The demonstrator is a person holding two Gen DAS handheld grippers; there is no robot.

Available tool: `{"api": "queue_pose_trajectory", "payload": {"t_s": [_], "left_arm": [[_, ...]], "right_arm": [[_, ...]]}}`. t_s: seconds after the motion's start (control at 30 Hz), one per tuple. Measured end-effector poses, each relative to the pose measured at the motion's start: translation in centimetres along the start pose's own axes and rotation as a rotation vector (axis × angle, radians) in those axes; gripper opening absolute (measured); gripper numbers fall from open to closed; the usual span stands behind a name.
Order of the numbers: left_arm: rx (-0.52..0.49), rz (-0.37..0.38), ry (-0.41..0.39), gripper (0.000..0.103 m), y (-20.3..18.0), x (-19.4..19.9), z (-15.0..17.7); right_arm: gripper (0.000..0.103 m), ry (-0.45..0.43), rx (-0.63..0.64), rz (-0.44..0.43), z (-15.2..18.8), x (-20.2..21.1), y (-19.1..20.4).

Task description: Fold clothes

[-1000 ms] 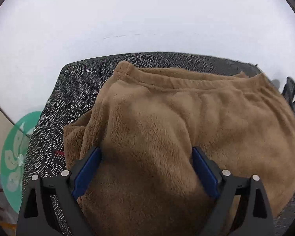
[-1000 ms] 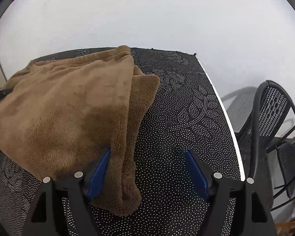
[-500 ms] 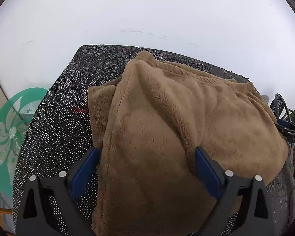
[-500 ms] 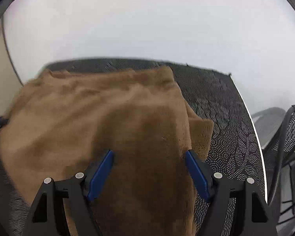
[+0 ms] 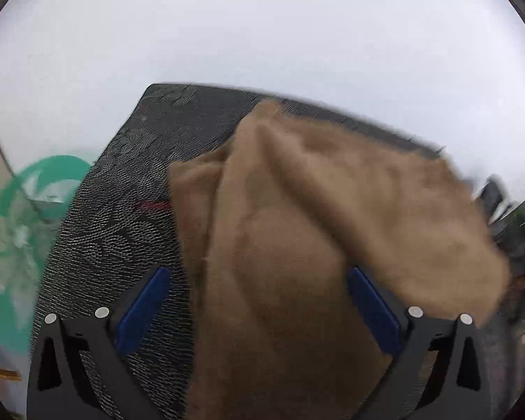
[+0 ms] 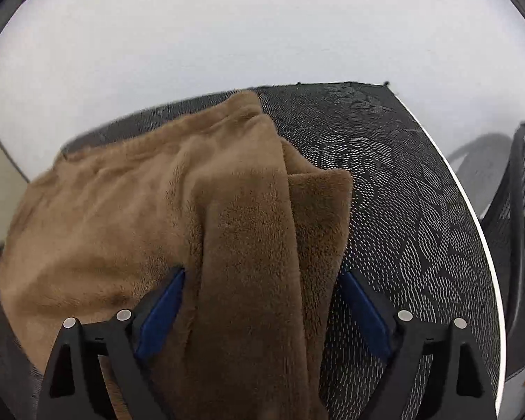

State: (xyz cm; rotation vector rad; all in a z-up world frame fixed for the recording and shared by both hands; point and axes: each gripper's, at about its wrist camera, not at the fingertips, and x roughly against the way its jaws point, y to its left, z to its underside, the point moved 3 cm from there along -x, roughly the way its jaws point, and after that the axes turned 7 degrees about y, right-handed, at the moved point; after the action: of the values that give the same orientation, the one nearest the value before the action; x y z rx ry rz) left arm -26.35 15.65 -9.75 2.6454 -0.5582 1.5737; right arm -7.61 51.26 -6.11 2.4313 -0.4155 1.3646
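Here the brown fleece garment (image 6: 248, 231) runs between both spread-wide grippers, left (image 5: 259, 308) (blurred) and right (image 6: 260, 309), seemingly ungripped.

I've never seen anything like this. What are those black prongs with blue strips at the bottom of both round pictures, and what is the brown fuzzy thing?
There is no robot here. A person holds one two-fingered tool in each hand, and a small wide-angle camera on each looks forward along its fingers, hence the round, bent pictures. One picture comes from the left tool, the other from the right tool. The blue strips are the pads that grip.

The brown thing is a fleece garment, being folded on a dark table with a dotted pattern. Both tools stand wide open with fleece bunched between their fingers, so neither is clamped on it. The left picture is blurred by motion. A black mesh chair stands beside the table.
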Motion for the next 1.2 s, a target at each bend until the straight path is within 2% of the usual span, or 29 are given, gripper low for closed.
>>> {"api": "queue_pose_trajectory", "payload": {"t_s": [0.1,0.2,0.37,0.47,0.57,0.67,0.9,1.03,1.2], "left_arm": [[0.031,0.015,0.009,0.103,0.2,-0.4,-0.2],[0.018,-0.031,-0.026,0.103,-0.8,0.7,-0.5],[-0.126,-0.117,-0.128,0.103,-5.9,3.2,-0.3],[-0.218,-0.124,-0.168,0.103,-9.4,4.0,0.4],[-0.279,-0.151,-0.162,0.103,-11.6,3.2,0.7],[-0.297,-0.163,-0.133,0.103,-12.5,2.1,1.3],[-0.269,-0.147,-0.082,0.103,-12.1,-0.1,2.2],[-0.275,-0.161,-0.083,0.103,-12.5,-0.5,2.3],[-0.275,-0.176,-0.090,0.103,-12.8,-0.5,2.4]], "right_arm": [[0.090,-0.039,-0.019,0.014,1.0,2.5,-0.2],[0.090,-0.066,-0.017,0.021,3.0,5.0,-0.5],[0.090,-0.071,-0.010,-0.026,5.6,6.4,-1.0],[0.090,-0.032,0.036,0.019,7.1,5.4,-0.5],[0.090,0.001,0.075,0.090,8.2,4.2,-0.5],[0.090,0.010,0.059,0.076,8.6,3.9,-1.0],[0.091,0.020,0.080,0.096,8.7,4.0,-1.1],[0.092,0.021,0.074,0.096,8.9,4.3,-1.0],[0.092,-0.056,0.031,0.076,8.2,6.7,-0.5]]}}
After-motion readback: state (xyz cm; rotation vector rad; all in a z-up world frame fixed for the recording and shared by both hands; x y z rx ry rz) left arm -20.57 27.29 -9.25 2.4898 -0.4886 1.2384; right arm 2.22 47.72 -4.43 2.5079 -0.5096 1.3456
